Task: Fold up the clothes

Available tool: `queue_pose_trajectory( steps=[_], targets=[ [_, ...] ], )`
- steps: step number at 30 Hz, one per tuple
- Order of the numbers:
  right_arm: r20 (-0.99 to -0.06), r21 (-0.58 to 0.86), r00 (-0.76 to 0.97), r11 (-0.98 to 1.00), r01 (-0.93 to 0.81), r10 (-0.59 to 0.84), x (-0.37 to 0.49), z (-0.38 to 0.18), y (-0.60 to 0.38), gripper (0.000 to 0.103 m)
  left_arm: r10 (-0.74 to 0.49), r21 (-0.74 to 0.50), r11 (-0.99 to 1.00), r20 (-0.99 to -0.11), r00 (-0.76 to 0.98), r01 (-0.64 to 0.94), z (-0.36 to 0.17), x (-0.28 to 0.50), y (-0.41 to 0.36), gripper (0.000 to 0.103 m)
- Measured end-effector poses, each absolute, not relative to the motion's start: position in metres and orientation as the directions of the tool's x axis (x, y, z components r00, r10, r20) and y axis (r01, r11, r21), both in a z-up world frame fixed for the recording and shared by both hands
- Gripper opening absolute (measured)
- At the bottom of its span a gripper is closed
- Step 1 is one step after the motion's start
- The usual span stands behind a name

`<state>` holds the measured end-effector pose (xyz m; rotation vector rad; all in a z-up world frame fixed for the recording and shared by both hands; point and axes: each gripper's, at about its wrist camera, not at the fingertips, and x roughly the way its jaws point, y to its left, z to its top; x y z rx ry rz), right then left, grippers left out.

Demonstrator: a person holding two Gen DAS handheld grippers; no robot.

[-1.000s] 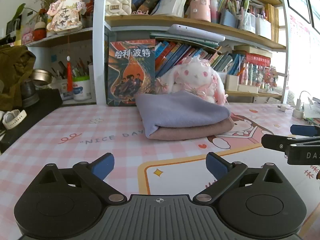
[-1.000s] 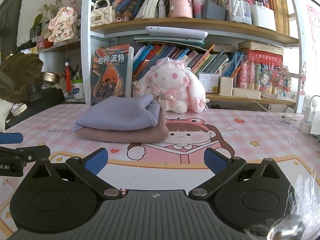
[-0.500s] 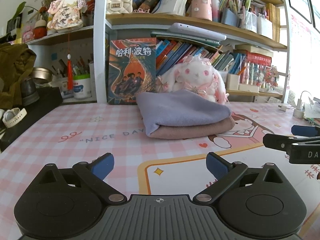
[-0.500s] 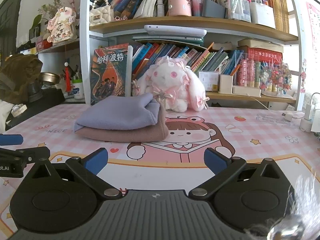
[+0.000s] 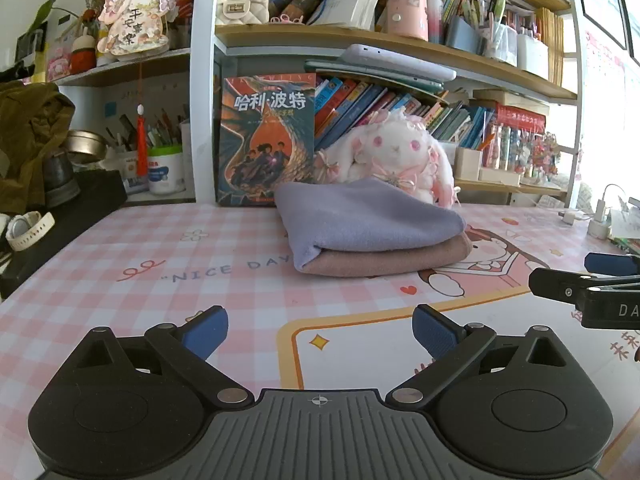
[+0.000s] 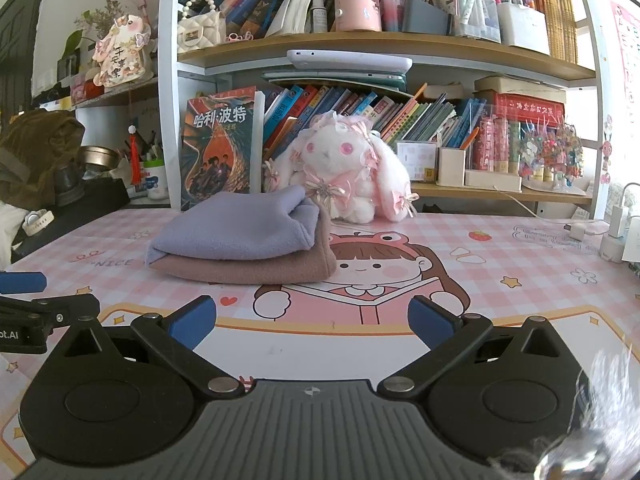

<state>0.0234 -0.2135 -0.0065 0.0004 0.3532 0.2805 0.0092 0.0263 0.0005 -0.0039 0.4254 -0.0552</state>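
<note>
Currently you are holding the left gripper with its jaws spread wide and gripping nothing; the right gripper is likewise gaping, unloaded. Folded lilac cloth is lying on top of the folded pink-brown cloth, both sitting on the pink checked desk mat, in front of the plush rabbit

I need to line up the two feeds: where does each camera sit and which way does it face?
Left wrist: on the left tongs, low over the mat, facing the folded clothes and shelves; right tongs at its right edge.
Right wrist: on the right tongs, facing likewise; left tongs at its left edge.
Shared: clothes, plush rabbit.
</note>
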Motion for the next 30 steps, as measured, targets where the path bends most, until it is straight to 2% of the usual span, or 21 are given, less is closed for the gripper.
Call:
queue_pose_trajectory(
  steps=[30],
  targets=[
    [-0.345, 0.047, 0.898, 0.961, -0.272, 0.271, 0.0252, -0.0068, -0.2136, 0.103, -0.043, -0.012, 0.999, -0.419, 0.907, 0.042, -0.0007, 0.0104, 0.0254, 0.1]
  ],
)
